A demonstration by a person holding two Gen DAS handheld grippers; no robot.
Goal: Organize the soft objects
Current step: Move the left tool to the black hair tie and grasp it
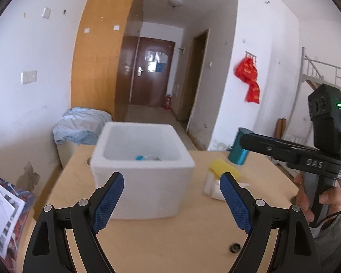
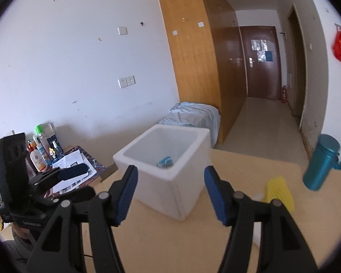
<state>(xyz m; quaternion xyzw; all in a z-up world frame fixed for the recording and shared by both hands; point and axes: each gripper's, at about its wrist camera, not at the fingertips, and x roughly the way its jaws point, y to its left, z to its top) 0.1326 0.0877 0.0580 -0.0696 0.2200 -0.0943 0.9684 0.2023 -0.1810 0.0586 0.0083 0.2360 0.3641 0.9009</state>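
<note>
1. Left wrist view: my left gripper [image 1: 171, 201] hangs with its jaws spread wide and nothing between them, low over the worktop [image 1: 170, 245] and facing the white foam box [image 1: 145, 177].
2. My right gripper [image 2: 170, 195] is likewise spread and empty, aimed at a near corner of the same box [image 2: 170, 182].
3. Something small and blue [image 2: 165, 161] already lies on the box floor — too blurred for me to name.
4. What is left to sort sits on the worktop to the right of the box: a yellow sponge [image 1: 225, 168] resting partly on a white soft wad [image 1: 213, 187]. In the right wrist view the sponge [image 2: 279, 192] shows ribbed faces.
5. I judge both pieces very light and squashy; they should give under the pads and spring back, so slipping is a small worry and breakage none.
6. I would take the sponge across its narrow sides, near the middle, squeezing only until it stops yielding — a pinch on one corner would likely let it fold and droop.
7. The wad looks loose; a deep bite through its bulk seems safer than nipping an edge.
8. A teal bottle [image 2: 321, 162] stands near the sponge, so I would approach from the box side.
</note>
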